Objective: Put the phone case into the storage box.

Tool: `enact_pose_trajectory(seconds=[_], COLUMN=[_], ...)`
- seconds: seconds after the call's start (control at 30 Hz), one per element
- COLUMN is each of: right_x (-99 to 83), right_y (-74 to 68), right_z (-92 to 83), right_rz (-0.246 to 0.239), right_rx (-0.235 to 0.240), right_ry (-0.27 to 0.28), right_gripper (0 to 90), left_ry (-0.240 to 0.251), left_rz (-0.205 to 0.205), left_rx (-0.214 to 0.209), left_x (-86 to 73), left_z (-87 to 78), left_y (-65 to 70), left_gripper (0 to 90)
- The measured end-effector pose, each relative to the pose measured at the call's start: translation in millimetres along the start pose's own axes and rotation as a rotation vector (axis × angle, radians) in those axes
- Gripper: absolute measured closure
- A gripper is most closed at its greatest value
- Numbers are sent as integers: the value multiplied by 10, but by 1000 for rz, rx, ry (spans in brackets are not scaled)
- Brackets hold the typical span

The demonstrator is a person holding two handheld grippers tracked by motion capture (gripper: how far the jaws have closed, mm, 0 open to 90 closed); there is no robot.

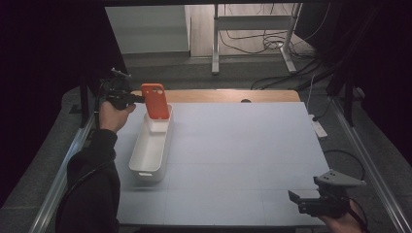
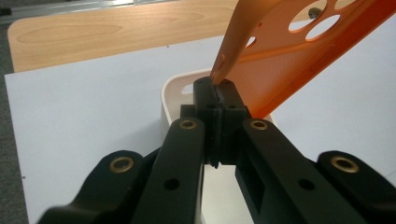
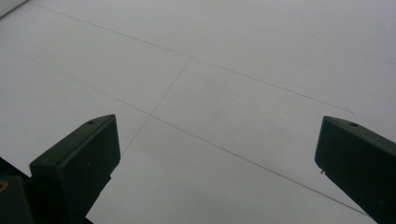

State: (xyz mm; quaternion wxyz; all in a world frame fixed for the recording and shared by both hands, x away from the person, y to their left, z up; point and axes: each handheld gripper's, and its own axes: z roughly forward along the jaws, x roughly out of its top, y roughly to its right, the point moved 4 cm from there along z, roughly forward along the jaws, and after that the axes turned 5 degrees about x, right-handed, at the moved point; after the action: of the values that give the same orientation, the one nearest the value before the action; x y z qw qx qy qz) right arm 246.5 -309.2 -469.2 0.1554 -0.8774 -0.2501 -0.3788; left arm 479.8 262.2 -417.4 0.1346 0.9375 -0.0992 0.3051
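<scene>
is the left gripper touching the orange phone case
Touching. In the left gripper view the left gripper has its jaws closed on the edge of the orange phone case, no gap.

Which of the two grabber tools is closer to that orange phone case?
Left. The left gripper is clamped on the edge of the orange phone case, holding it over the far end of the white bin. The right gripper hovers open at the table's near right corner.

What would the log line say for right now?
left gripper: shut on orange case edge, case upright over white bin far end | right gripper: open, idle over table
</scene>
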Motion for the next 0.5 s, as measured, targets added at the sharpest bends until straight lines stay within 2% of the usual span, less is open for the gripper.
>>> enact_pose_trajectory(seconds=[0.5], right_x=[-1], right_y=[-1], right_z=[2], right_rz=[-3], right_rx=[2], right_ry=[-2], right_gripper=[2], left_ry=[-37], left_rz=[-25], left_rx=[11], left_x=[-85], left_z=[253], left_y=[-47], left_gripper=[890])
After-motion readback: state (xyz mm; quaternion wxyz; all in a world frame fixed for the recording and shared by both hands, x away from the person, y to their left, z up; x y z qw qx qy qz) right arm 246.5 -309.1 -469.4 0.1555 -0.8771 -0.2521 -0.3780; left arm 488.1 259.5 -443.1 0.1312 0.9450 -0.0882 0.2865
